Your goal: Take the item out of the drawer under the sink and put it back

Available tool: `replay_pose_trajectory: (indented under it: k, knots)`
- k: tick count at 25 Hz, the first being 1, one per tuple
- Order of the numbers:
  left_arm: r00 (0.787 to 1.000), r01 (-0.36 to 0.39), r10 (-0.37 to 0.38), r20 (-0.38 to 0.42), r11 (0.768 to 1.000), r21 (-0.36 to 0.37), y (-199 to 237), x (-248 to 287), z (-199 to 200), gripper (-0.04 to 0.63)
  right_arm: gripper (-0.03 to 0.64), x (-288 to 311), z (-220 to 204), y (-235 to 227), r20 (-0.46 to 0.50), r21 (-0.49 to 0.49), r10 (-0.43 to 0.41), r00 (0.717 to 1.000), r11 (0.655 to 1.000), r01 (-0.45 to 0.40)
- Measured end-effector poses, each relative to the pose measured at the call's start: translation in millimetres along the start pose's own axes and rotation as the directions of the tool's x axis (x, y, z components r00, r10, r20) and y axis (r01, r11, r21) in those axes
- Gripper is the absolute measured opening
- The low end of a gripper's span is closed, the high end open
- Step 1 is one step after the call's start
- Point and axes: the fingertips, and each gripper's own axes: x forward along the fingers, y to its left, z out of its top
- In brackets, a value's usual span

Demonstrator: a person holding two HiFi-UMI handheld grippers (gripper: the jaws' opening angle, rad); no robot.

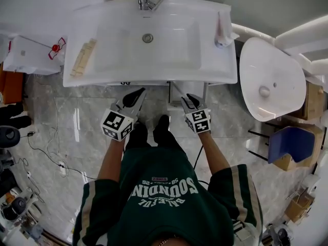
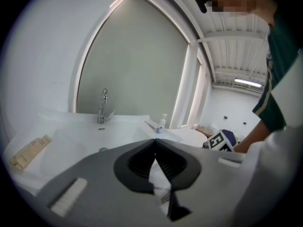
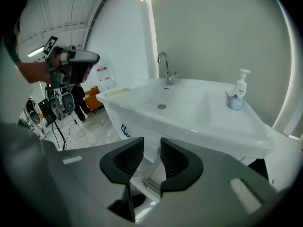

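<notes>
The white sink (image 1: 215, 68) hangs over the cabinet with the drawer (image 1: 180, 87), of which only a thin white strip shows below the basin's edge. No item from the drawer is in sight. My left gripper (image 1: 137, 93) points at the cabinet's left half; in the left gripper view its jaws (image 2: 155, 143) meet at the tips with nothing between them. My right gripper (image 1: 190, 98) points at the right half. Its jaws (image 3: 152, 143) stand apart and empty, with the cabinet front (image 3: 137, 126) seen through the gap.
A faucet (image 1: 145, 1) stands at the sink's back, a pump bottle (image 1: 224, 32) on its right rim, a wooden piece (image 1: 83, 58) on its left. A white toilet (image 1: 271, 81) and blue chair (image 1: 289, 142) stand at right. Cables (image 1: 51, 152) lie on the floor at left.
</notes>
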Motion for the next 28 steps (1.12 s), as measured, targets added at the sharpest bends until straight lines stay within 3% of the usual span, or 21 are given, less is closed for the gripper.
replay_pose_trajectory:
  k: [5, 13, 22, 28]
  knots:
    - [0.999, -0.037, 0.037, -0.01, 0.999, -0.022, 7, -3, -10, 0.051, 0.097, 56, -57, -19, -0.17, -0.034, 0.025, 0.985, 0.999, -0.031]
    - [0.995, -0.099, 0.098, -0.031, 0.994, -0.036, 18, -8, -30, 0.051, 0.106, 128, -136, -39, -0.373, -0.08, 0.052, 0.927, 0.993, -0.088]
    - [0.983, -0.163, 0.153, -0.101, 0.981, -0.103, 32, -24, -88, 0.051, 0.106, 199, -186, -48, -0.524, -0.247, 0.021, 0.851, 0.953, -0.175]
    - [0.972, -0.203, 0.182, -0.145, 0.969, -0.143, 36, -37, -113, 0.051, 0.106, 222, -218, -53, -0.597, -0.226, 0.008, 0.802, 0.958, -0.178]
